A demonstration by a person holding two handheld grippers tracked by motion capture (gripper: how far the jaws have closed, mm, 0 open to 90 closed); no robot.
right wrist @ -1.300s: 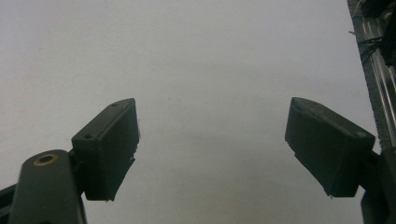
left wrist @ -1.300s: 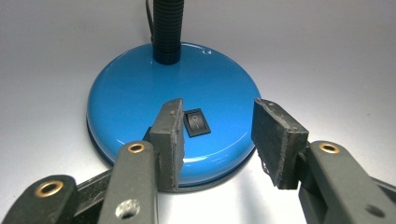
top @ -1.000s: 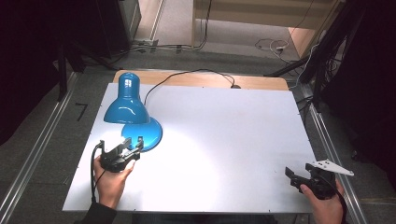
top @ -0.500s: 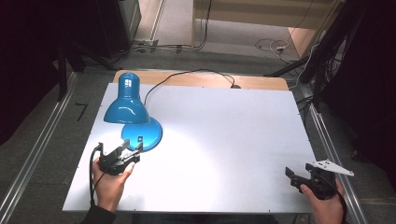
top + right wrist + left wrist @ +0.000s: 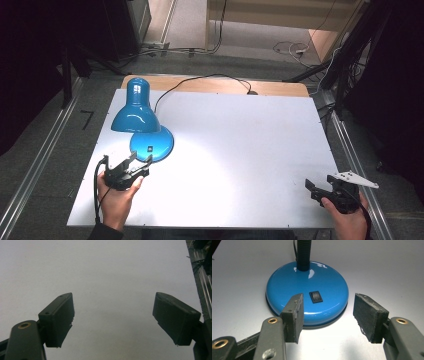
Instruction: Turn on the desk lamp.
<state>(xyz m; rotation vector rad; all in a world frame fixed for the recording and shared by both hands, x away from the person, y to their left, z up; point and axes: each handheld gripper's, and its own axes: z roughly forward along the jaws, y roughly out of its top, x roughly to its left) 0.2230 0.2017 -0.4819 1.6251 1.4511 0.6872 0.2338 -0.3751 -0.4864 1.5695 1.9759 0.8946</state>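
A blue desk lamp [image 5: 136, 107] stands at the table's left, its shade lit and pointing down over its round base [image 5: 152, 144]. The base [image 5: 312, 300] carries a small black rocker switch [image 5: 315, 296] and a black flexible neck [image 5: 303, 253]. My left gripper [image 5: 140, 160] is open just in front of the base, its jaws spread wide with the switch seen between them [image 5: 329, 312]. My right gripper [image 5: 311, 186] is open near the table's front right corner, over bare white tabletop [image 5: 113, 315], holding nothing.
The white table [image 5: 240, 135] has a wooden strip along its far edge. The lamp's black cord [image 5: 200, 80] runs across the back to the far edge. Metal rails [image 5: 40, 165] flank the table on both sides.
My left gripper has edged slightly forward toward the lamp base. The right gripper has stayed in place.
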